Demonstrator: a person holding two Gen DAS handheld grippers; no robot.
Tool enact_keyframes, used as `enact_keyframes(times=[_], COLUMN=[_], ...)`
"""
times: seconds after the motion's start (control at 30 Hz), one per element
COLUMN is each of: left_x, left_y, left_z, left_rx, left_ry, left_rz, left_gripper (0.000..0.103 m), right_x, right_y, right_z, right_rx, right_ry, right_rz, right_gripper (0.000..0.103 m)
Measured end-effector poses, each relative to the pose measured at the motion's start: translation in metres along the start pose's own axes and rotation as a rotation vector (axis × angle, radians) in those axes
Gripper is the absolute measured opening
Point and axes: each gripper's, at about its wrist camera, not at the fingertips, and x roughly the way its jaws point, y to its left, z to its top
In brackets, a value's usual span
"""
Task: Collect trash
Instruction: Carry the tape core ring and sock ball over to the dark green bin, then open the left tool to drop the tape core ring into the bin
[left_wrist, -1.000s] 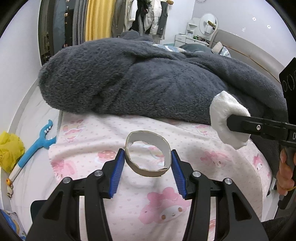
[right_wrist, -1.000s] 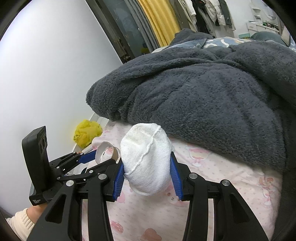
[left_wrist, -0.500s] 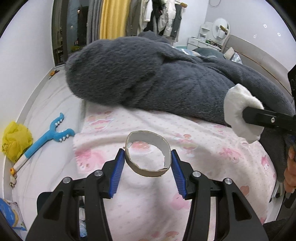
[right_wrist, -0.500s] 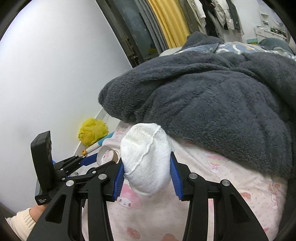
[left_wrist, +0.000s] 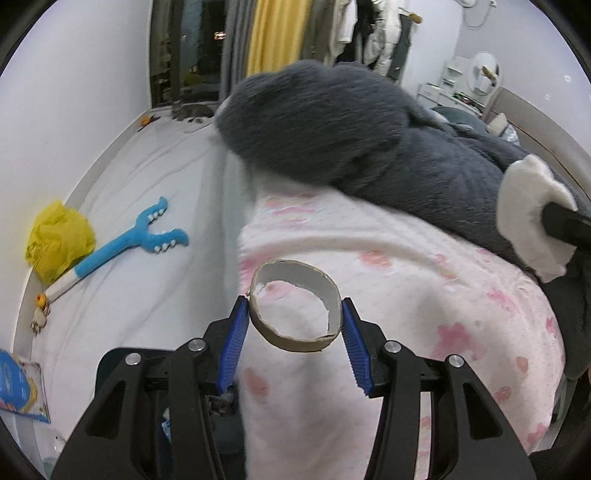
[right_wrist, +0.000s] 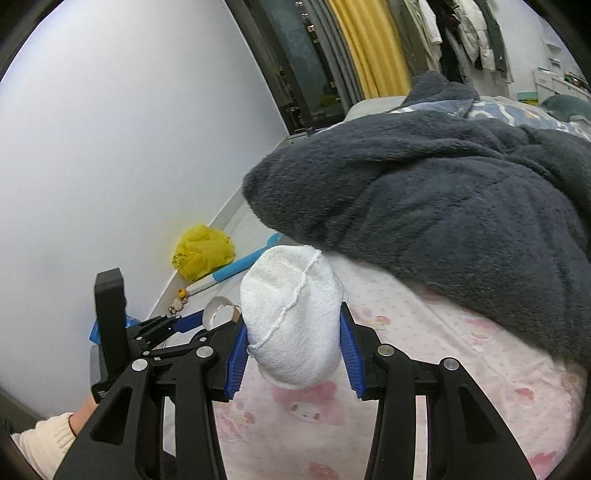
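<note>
My left gripper (left_wrist: 294, 317) is shut on a torn cardboard ring (left_wrist: 295, 338), held above the corner of a pink-patterned bed sheet (left_wrist: 424, 295). My right gripper (right_wrist: 293, 334) is shut on a white wadded cloth (right_wrist: 291, 314) over the same sheet (right_wrist: 461, 369). In the left wrist view that white wad (left_wrist: 528, 218) shows at the right edge with a black finger on it. In the right wrist view the left gripper (right_wrist: 207, 319) and its ring (right_wrist: 218, 308) appear low on the left, with a hand in a cream sleeve (right_wrist: 48, 439) below.
A dark grey fleece blanket (left_wrist: 351, 129) is heaped across the bed. On the pale floor (left_wrist: 147, 177) left of the bed lie a yellow plastic bag (left_wrist: 59, 240), a blue toy stick (left_wrist: 129, 240) and a blue packet (left_wrist: 14, 384). A white wall (right_wrist: 110, 147) runs along the left.
Both grippers have swung left with their loads; the bed's corner and much more of the floor with the yellow bag and blue toy have come into view. Neither grip has changed.
</note>
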Motion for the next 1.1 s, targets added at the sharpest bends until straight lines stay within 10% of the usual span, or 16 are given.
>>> enact_keyframes(times=[1.1], left_x=[0.051], left_y=[0.132], left_z=[-0.091], left_rx=[-0.204], left_ry=[0.395], left_rz=[0.088], left_gripper=[0.054], right_x=[0.078], right_y=[0.107], right_z=[-0.005], right_rx=[-0.112], right_ry=[0.104], right_rz=[0.104], right_gripper=[0.045])
